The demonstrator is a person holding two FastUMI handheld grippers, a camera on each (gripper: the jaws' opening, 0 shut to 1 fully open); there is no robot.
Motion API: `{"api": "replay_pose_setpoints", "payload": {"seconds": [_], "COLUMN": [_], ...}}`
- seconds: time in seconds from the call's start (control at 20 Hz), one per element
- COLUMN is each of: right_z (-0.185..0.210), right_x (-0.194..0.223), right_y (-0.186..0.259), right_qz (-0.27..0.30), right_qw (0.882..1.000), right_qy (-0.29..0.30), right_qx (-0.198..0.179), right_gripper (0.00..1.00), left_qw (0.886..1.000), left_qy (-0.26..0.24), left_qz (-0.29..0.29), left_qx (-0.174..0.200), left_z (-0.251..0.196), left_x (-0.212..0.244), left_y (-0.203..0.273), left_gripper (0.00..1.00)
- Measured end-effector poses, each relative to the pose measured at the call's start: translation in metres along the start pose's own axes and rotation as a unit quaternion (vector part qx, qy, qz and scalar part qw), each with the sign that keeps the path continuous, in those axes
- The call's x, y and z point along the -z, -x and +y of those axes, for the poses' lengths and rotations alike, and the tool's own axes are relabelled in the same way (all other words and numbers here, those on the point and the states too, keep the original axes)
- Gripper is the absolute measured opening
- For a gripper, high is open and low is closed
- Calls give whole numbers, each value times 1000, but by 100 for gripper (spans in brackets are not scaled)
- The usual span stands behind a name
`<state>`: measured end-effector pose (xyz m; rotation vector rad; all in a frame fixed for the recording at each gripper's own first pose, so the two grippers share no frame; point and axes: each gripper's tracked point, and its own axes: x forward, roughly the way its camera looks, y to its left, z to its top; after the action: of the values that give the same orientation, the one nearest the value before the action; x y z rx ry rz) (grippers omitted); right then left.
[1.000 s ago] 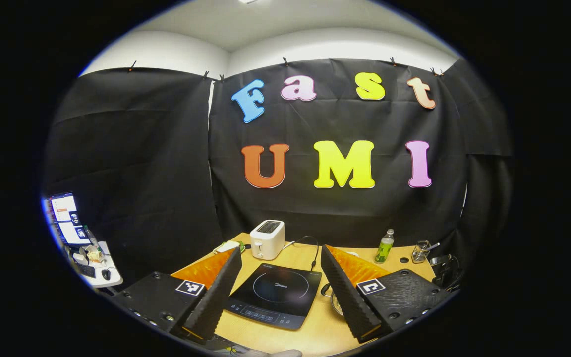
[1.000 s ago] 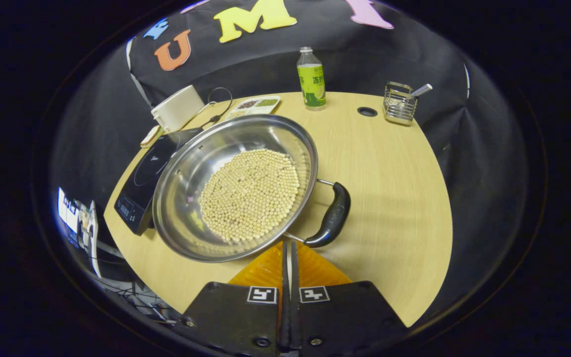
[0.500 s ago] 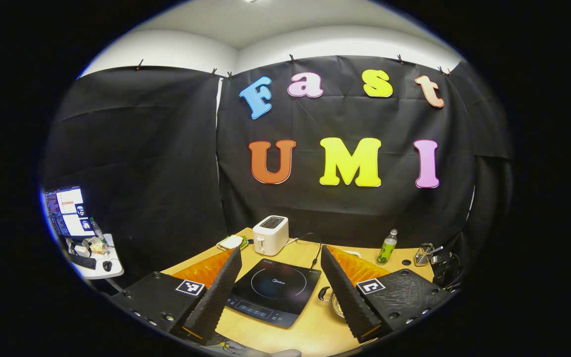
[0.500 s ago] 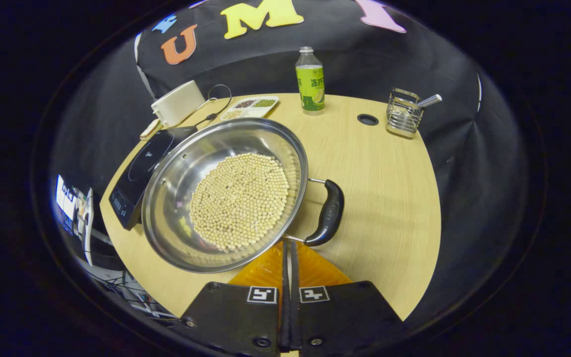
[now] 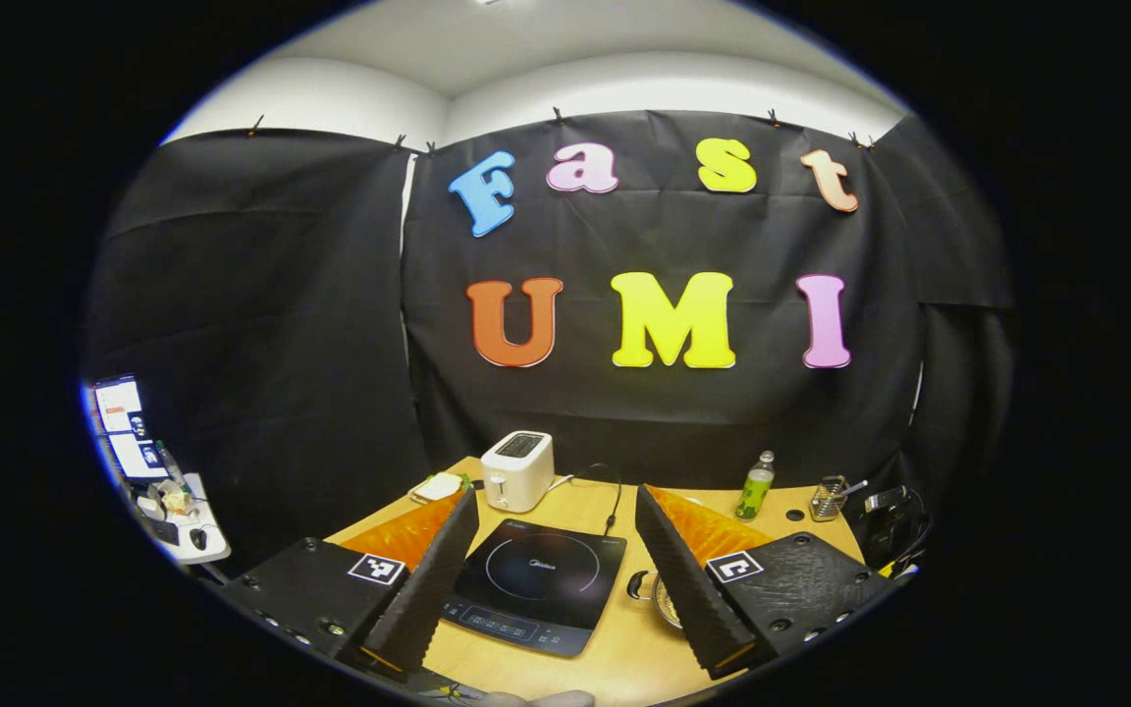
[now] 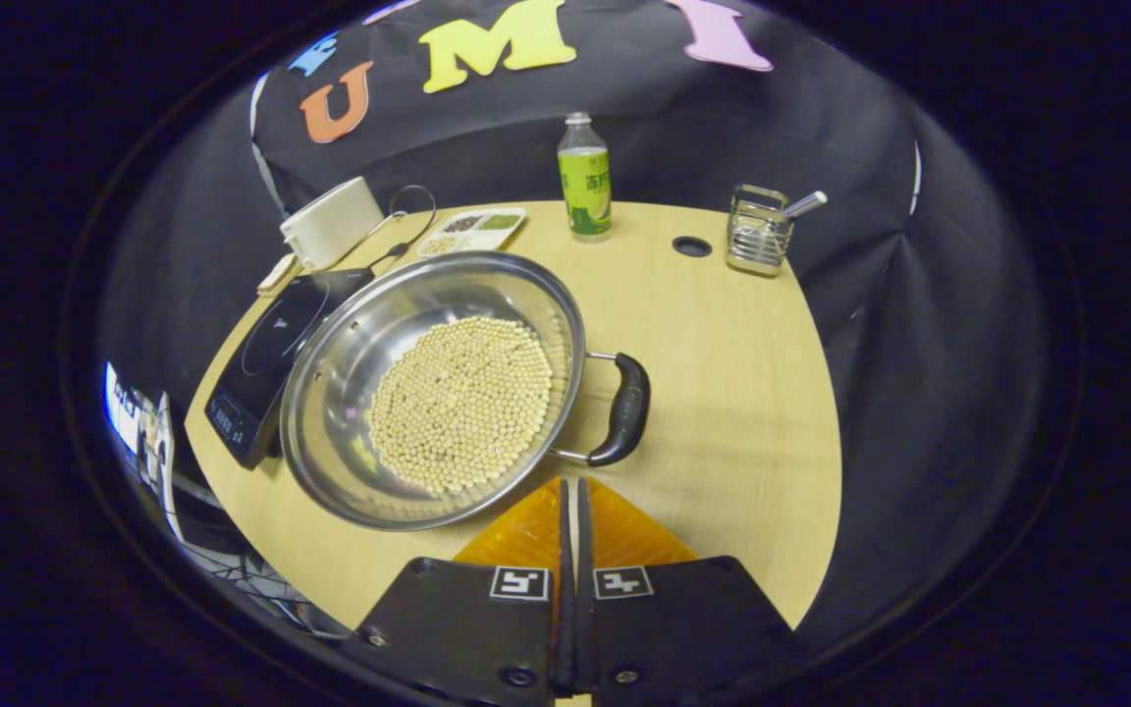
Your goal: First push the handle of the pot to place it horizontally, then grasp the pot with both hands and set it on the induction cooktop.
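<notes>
A steel pot (image 6: pixel 330 393) with pale round beans in it stands on the wooden table (image 6: pixel 723 393), its left edge next to the black induction cooktop (image 6: pixel 261 353). Its black side handle (image 6: pixel 621 410) points right. My right gripper (image 6: pixel 570 483) is shut and empty, its tips just in front of the handle's near end. My left gripper (image 5: pixel 556 496) hangs open above the table's front, with the cooktop (image 5: pixel 536 584) between its fingers. Beside its right finger (image 5: pixel 683 579) peek the pot's rim (image 5: pixel 662 603) and other handle (image 5: pixel 636 585).
Along the back of the table stand a white toaster (image 6: pixel 330 221) with its cord, a divided dish (image 6: pixel 472 228), a green bottle (image 6: pixel 585 177) and a wire holder (image 6: pixel 757 231). A cable hole (image 6: pixel 691 245) lies between the last two. A side desk with a monitor (image 5: pixel 129 427) is at the left.
The right gripper has drawn back slightly, so the pot looks smaller and sits more to the left. The left gripper's view swung right, then back left. Both grippers kept their states.
</notes>
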<state>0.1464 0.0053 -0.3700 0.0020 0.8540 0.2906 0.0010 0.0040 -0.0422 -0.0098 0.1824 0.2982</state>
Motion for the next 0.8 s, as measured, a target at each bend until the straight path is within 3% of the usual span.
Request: {"api": "replay_pose_setpoints", "payload": {"seconds": [0.35,0.4,0.55,0.6,0.65,0.8], "right_z": [12,11,21,24,24,19], "right_x": [20,21,28,33,35,33], "right_y": [67,77,101,106,109,114], "right_qz": [-57,-67,-91,-90,-92,-107], "right_qw": [997,995,991,991,990,987], "right_qy": [-39,-45,-62,-65,-67,-68], "right_qx": [44,57,72,75,79,101], "right_gripper": [7,14,63,73,78,78], "left_qw": [994,992,989,988,986,979], "left_qy": [5,6,13,12,16,30], "left_qz": [-5,-1,11,23,38,82], "left_qx": [112,123,148,153,161,185], "left_z": [-4,-3,1,3,2,-7], "left_x": [15,20,42,52,63,95], "left_y": [-19,-21,-26,-29,-32,-42], "left_gripper": [96,96,96,95,95,96]}}
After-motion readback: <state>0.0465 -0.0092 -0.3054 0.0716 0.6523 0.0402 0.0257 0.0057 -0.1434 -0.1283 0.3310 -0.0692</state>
